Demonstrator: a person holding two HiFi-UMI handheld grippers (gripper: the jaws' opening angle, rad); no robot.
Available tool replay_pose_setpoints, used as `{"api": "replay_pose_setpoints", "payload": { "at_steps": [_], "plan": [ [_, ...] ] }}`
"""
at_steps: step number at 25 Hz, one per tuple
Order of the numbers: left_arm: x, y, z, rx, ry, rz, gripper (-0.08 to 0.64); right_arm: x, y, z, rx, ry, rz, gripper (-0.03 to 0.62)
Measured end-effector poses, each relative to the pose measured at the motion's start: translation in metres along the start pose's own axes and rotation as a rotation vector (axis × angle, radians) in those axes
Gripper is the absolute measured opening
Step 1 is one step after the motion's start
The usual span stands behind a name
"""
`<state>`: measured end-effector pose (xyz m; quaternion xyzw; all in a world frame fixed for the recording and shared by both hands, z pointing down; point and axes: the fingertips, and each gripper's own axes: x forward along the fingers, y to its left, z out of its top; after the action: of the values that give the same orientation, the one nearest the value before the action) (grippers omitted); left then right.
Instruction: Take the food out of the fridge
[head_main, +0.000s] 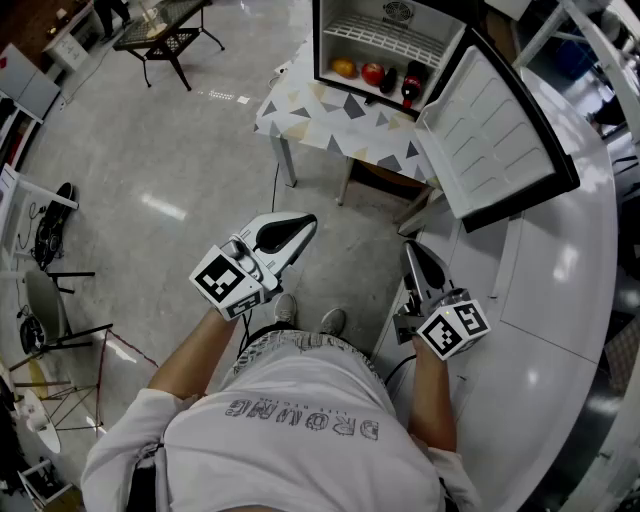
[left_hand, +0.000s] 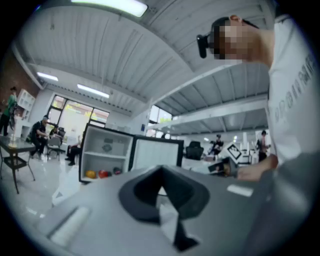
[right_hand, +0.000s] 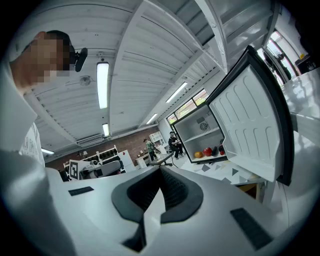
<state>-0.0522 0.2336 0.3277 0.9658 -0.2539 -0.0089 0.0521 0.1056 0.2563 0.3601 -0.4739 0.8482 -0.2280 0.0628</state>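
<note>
Open white mini fridge on a triangle-patterned table, door swung wide for access. 1 orange fruit, 1 red fruit and dark items line the front edge of the fridge floor, untouched. Left gripper and right gripper, both closed and empty, are held level at the person's waist, well apart from the fridge, probably poised to approach.

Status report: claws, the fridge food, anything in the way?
Left claw shut, empty. Right claw shut, empty. Food on fridge floor, untouched, far off. Door open wide; nothing blocking.
</note>
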Motion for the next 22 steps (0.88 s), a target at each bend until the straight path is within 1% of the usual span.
{"api": "replay_pose_setpoints", "payload": {
  "at_steps": [7,13,22],
  "plan": [
    [0.002,-0.004,0.0,-0.001,-0.001,0.004,0.008,-0.002,-0.001,-0.001,-0.004,0.004,0.01,-0.011],
    [0.008,-0.012,-0.002,0.0,-0.003,0.012,0.008,-0.002,0.0,0.009,-0.049,-0.002,0.033,-0.011],
    [0.018,-0.024,-0.003,0.001,-0.018,0.036,0.008,-0.007,-0.007,0.016,-0.069,-0.002,0.066,-0.011]
  ]
}}
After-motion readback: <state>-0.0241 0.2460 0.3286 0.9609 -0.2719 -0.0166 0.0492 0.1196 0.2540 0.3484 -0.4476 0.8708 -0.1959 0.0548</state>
